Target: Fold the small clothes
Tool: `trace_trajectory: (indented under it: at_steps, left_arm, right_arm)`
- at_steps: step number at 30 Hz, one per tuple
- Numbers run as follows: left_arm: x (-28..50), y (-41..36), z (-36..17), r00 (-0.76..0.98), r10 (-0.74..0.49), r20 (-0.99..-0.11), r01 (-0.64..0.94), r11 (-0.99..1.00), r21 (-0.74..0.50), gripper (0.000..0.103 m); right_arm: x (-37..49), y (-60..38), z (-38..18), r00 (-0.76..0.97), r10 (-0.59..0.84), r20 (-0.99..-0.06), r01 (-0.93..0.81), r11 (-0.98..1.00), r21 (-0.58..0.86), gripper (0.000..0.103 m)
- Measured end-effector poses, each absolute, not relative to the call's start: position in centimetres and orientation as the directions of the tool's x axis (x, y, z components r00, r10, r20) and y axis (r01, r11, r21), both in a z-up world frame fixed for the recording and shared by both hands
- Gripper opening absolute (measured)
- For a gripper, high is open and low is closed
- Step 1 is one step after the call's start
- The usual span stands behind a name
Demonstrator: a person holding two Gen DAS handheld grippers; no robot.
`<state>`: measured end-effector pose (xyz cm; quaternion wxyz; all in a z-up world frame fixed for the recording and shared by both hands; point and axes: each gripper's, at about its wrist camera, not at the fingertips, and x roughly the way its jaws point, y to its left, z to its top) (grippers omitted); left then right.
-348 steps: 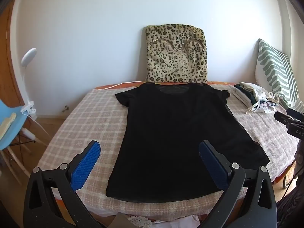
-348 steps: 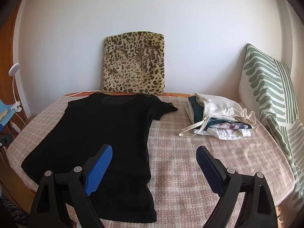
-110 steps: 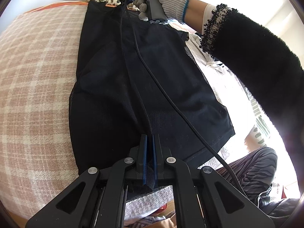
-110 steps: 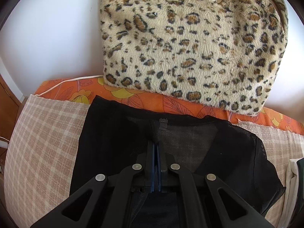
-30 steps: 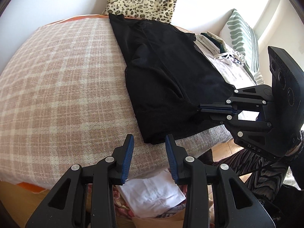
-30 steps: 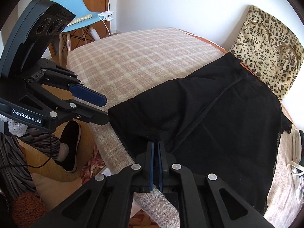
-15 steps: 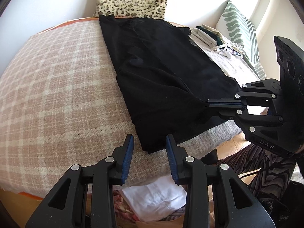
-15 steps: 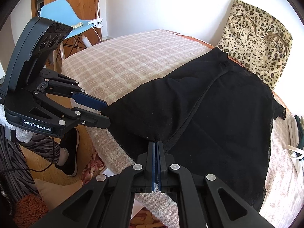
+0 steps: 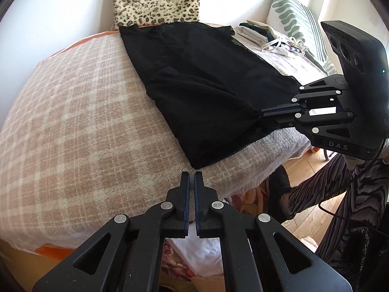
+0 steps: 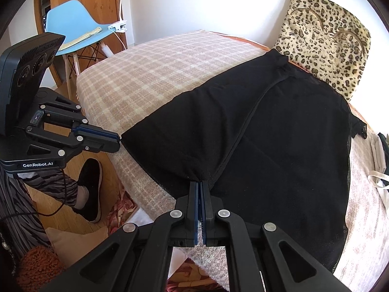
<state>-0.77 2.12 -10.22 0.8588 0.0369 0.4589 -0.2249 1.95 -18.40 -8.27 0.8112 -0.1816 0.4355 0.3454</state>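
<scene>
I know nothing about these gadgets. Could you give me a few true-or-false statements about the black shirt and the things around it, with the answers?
1. The black shirt lies on a checked blanket. True.
2. The right tool is wide open, clear of the shirt. False: it is shut on the shirt's near edge.
3. The leopard-print cushion lies flat on top of the shirt. False: it stands against the wall behind the shirt.
4. A pile of other clothes lies beside the shirt. True.
5. The chair is red. False: it is light blue.
</scene>
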Motion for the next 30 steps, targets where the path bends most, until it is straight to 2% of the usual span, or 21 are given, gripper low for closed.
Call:
trace_trajectory:
  at_steps: [2,3,4,5,6,10,11,12,16,22,25,26,28,29,30]
  left_arm:
    - [-0.4,2.8,-9.8,0.461,-0.407,-0.788,0.406,0.887,-0.221,0.003]
    - [-0.2,3.1,-9.6,0.446,-0.443,-0.778,0.393,0.878,-0.274,0.009]
    - [0.3,3.4,-9.5,0.429,-0.475,-0.769,0.376,0.867,-0.326,0.015]
    - [0.6,3.6,-9.5,0.425,-0.489,-0.762,0.355,0.864,-0.356,0.033]
    - [0.9,3.6,-9.5,0.432,-0.498,-0.752,0.34,0.862,-0.375,0.04]
    - [2.0,2.7,-10.4,0.419,-0.498,-0.76,0.329,0.863,-0.383,0.038]
    - [2.2,2.5,-10.7,0.418,-0.491,-0.765,0.325,0.867,-0.379,0.024]
    - [2.4,2.2,-10.8,0.422,-0.477,-0.771,0.323,0.874,-0.363,0.004]
    - [1.6,2.2,-10.2,0.439,-0.468,-0.767,0.338,0.877,-0.342,0.004]
    - [-0.4,1.9,-10.8,0.449,-0.412,-0.793,0.38,0.891,-0.248,0.002]
    - [-0.5,2.9,-10.3,0.457,-0.451,-0.767,0.371,0.88,-0.297,0.002]
    - [-0.3,3.4,-10.0,0.46,-0.471,-0.753,0.355,0.875,-0.331,0.004]
    - [0.5,4.3,-9.6,0.462,-0.494,-0.736,0.313,0.868,-0.386,0.019]
    - [0.8,4.7,-9.5,0.47,-0.5,-0.728,0.29,0.866,-0.408,0.03]
    - [1.1,5.0,-9.4,0.472,-0.517,-0.714,0.275,0.856,-0.437,0.032]
  right_arm:
    - [1.9,-18.4,-8.1,0.393,0.4,-0.828,-0.719,0.695,-0.005,0.0]
    - [1.9,-18.4,-7.9,0.399,0.402,-0.824,-0.717,0.697,-0.007,0.0]
    - [2.0,-18.4,-7.8,0.403,0.404,-0.821,-0.714,0.701,-0.005,0.0]
    - [2.2,-18.4,-7.7,0.405,0.404,-0.82,-0.71,0.704,-0.003,0.0]
    - [2.3,-18.4,-7.7,0.405,0.404,-0.82,-0.709,0.706,-0.002,0.0]
    - [2.3,-18.0,-7.9,0.401,0.397,-0.826,-0.712,0.702,-0.008,0.0]
    - [2.2,-17.9,-8.0,0.402,0.395,-0.826,-0.715,0.699,-0.013,0.0]
    - [2.1,-17.8,-8.1,0.405,0.39,-0.827,-0.717,0.697,-0.022,0.0]
    - [1.8,-17.9,-8.0,0.426,0.375,-0.823,-0.716,0.696,-0.054,0.0]
    - [2.0,-18.9,-8.2,0.424,0.366,-0.829,-0.7,0.713,-0.044,0.0]
    - [2.1,-19.1,-8.2,0.416,0.374,-0.829,-0.702,0.712,-0.031,0.0]
    - [2.1,-19.1,-8.2,0.415,0.376,-0.828,-0.701,0.712,-0.028,0.0]
    - [2.1,-18.9,-8.2,0.415,0.377,-0.828,-0.702,0.712,-0.028,0.0]
    - [2.1,-18.8,-8.2,0.415,0.376,-0.828,-0.704,0.71,-0.03,0.0]
    - [2.0,-18.7,-8.2,0.414,0.376,-0.829,-0.706,0.708,-0.031,0.001]
